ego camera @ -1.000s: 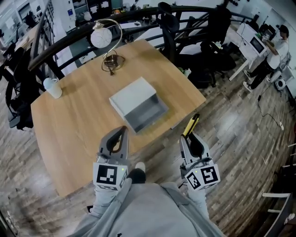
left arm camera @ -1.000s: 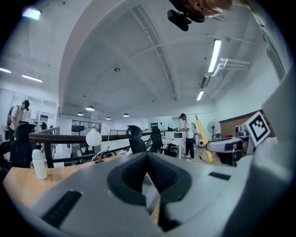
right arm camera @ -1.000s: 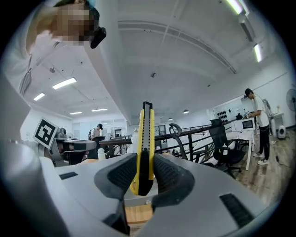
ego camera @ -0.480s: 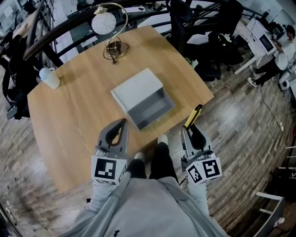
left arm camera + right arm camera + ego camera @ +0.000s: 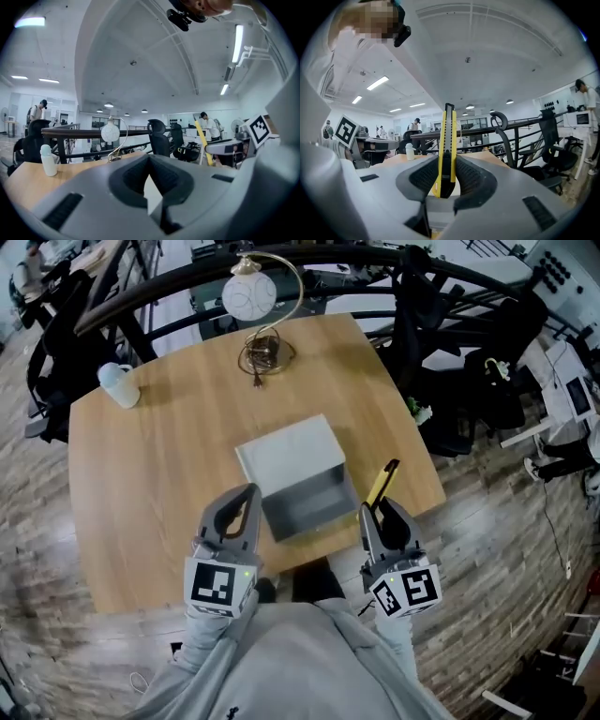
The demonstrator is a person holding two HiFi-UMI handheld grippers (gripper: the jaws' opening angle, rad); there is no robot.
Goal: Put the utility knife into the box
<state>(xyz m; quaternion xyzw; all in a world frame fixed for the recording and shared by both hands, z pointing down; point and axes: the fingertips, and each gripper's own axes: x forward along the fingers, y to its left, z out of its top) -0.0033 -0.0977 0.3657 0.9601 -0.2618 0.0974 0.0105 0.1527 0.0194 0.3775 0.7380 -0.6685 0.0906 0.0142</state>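
Utility knife (image 5: 382, 482) clamped between the jaws of the right gripper (image 5: 382, 514), just right of the open grey box (image 5: 289, 457); insertion not yet done. Left gripper (image 5: 246, 502), jaws closed on nothing, hangs just left of the box. Lamp (image 5: 251, 296) and white bottle (image 5: 116, 385) stand well behind on the table (image 5: 159, 474); the box opening appears unobstructed

In the head view only the yellow front end of the utility knife (image 5: 384, 482) shows. Its rear is buried between the jaws of the right hand-held gripper (image 5: 380, 510). The surface (image 5: 141, 474) loses its near edge behind the person's grey sleeves (image 5: 300, 662). Between the jaws of the left hand-held gripper (image 5: 150, 165) just a pale sliver (image 5: 152, 192) shows, too little to identify. The distant people (image 5: 206, 123) are too small to make out.
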